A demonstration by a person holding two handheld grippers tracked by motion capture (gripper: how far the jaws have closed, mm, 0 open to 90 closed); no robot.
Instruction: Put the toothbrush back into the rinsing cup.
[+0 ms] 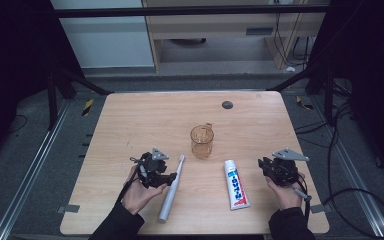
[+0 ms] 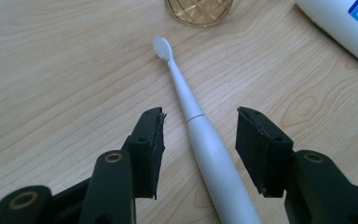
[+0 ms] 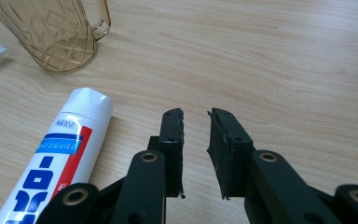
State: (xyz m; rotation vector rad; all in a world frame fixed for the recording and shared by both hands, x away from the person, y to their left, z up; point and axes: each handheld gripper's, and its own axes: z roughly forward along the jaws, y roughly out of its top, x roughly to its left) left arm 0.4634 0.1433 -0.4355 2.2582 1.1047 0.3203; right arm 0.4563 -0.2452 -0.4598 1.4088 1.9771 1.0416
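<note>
While the white toothbrush [image 2: 200, 135] lies flat on the wooden tabletop [image 1: 130, 125], it is straddled by the left tongs [image 2: 200, 116], whose jaws are spread wide with neither pad touching its handle. Its brush head is pointed toward the amber cup [image 1: 202, 141] standing just beyond. The right tongs [image 3: 196, 116] are held slightly parted over bare wood, with nothing gripped, just beside the toothpaste tube [image 3: 65, 149].

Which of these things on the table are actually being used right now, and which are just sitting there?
In use:
- toothbrush, lying between the open jaws of the left gripper

Lying about:
- toothpaste tube, beside the empty right gripper
- amber cup
- dark round spot on the table
</note>
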